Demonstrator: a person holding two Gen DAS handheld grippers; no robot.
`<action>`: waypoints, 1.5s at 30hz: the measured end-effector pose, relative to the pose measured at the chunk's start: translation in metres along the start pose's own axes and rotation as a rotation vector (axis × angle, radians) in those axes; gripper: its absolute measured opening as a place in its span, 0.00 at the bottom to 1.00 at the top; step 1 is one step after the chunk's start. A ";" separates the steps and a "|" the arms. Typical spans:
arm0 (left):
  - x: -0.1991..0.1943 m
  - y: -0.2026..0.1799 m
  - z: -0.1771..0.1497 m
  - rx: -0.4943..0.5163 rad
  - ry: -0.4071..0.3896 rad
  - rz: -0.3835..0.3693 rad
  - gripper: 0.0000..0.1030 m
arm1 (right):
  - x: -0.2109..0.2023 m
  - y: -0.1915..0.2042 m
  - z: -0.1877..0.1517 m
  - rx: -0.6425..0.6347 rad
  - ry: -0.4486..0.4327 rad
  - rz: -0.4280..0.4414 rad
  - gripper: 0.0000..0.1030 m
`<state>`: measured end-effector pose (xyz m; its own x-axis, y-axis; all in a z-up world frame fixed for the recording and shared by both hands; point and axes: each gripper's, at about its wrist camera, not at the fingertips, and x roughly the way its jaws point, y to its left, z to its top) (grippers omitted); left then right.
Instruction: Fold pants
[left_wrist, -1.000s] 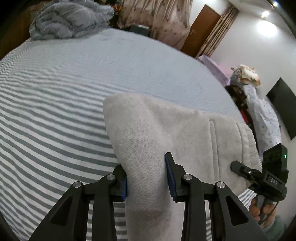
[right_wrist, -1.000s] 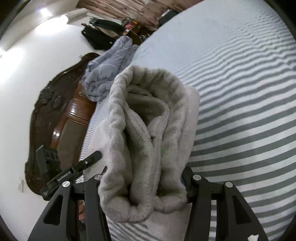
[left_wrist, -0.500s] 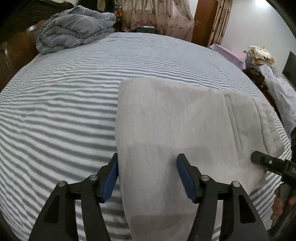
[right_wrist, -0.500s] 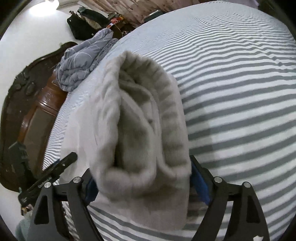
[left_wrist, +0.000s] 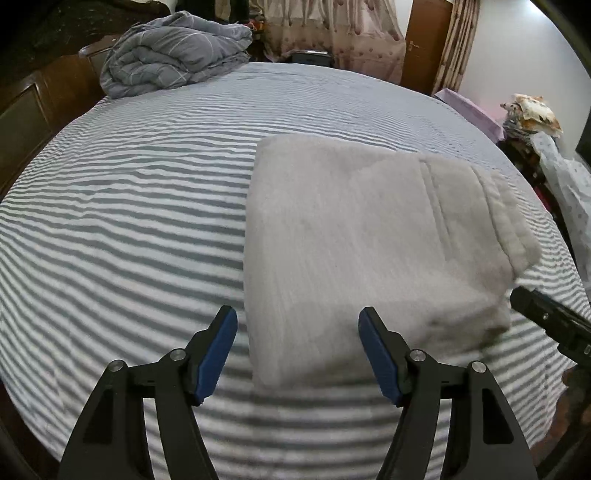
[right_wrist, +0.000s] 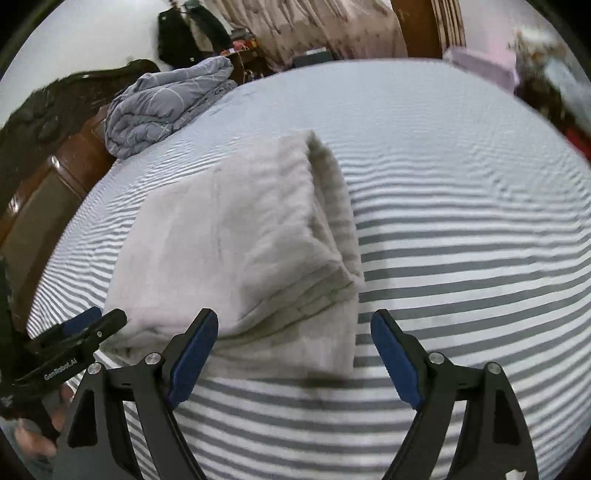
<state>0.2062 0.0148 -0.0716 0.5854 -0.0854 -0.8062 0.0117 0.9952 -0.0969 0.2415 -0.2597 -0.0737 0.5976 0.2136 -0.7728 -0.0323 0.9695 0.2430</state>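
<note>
The light grey fleece pants (left_wrist: 351, 236) lie folded in a flat thick rectangle on the striped bed; they also show in the right wrist view (right_wrist: 251, 243), with the stacked layers and waistband at their right edge. My left gripper (left_wrist: 297, 332) is open and empty, just short of the pants' near edge. My right gripper (right_wrist: 293, 332) is open and empty, its jaws either side of the pants' near right corner without touching. The left gripper also shows at the lower left of the right wrist view (right_wrist: 79, 325).
The grey-and-white striped bedsheet (left_wrist: 129, 229) covers the bed. A bunched grey duvet (left_wrist: 173, 55) sits at the far left by the dark wooden headboard (right_wrist: 48, 155). Curtains, a door and cluttered furniture (left_wrist: 532, 114) stand beyond the bed.
Both grippers have opened wider and pulled back from the pants. The pants, held up in the right gripper a second ago, now rest flat on the bed.
</note>
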 end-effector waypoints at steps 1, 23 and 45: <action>-0.004 -0.001 -0.003 -0.006 0.002 0.004 0.69 | -0.007 0.005 -0.002 -0.016 -0.008 -0.014 0.81; -0.116 -0.014 -0.097 -0.035 -0.034 0.126 0.93 | -0.134 0.048 -0.091 -0.090 -0.128 -0.102 0.99; -0.136 -0.020 -0.120 0.012 -0.027 0.151 0.95 | -0.150 0.063 -0.117 -0.165 -0.131 -0.135 0.99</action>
<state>0.0292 0.0010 -0.0298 0.6032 0.0663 -0.7948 -0.0687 0.9972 0.0311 0.0562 -0.2170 -0.0108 0.7038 0.0743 -0.7065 -0.0694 0.9970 0.0357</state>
